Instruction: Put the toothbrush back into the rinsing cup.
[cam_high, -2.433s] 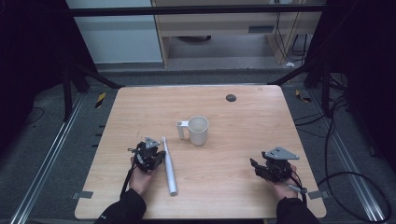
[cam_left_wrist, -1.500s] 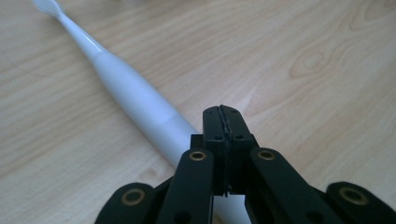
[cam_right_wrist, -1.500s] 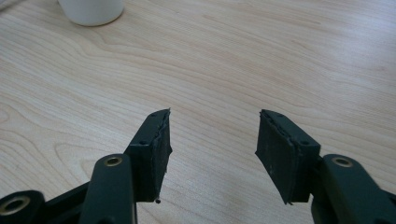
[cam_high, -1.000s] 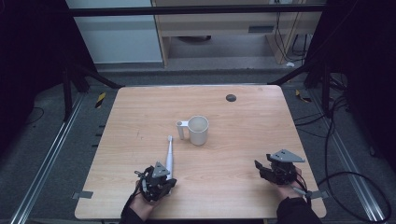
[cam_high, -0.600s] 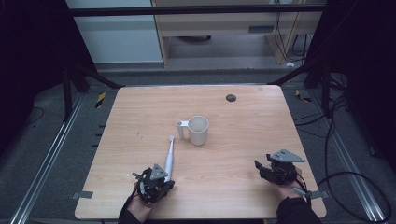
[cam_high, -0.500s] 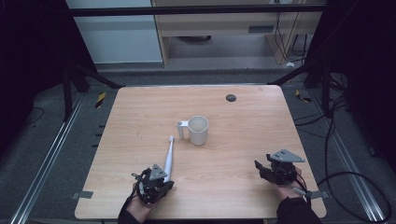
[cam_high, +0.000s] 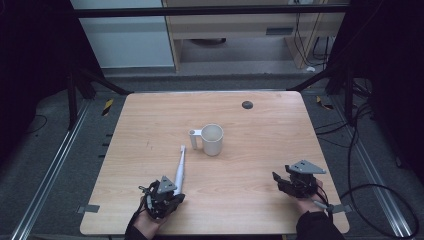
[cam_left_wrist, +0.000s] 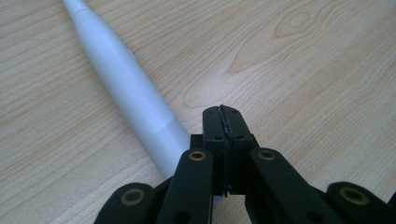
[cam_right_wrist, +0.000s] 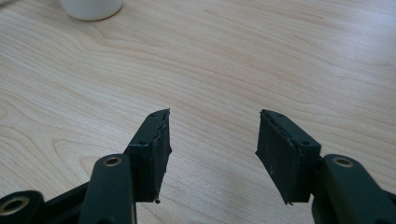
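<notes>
Meanwhile, white mug (cam_high: 212, 139) sits upright beside toothbrush (cam_high: 178, 169); left claw (cam_left_wrist: 223, 122) closed empty, right claw (cam_right_wrist: 212, 151) parted.

The table (cam_high: 260, 125) is light wood, pale tan with wavy grain and a couple of knot swirls, plus one small dark round spot (cam_high: 247, 104) near the far edge. The mug (cam_high: 212, 139) is plain white, and so is the electric toothbrush (cam_high: 179, 168), no markings. Both grippers are black, the left gripper (cam_high: 172, 196) and right gripper (cam_high: 278, 181) each topped with a grey plate. Brass-coloured rivets dot the black jaws.
</notes>
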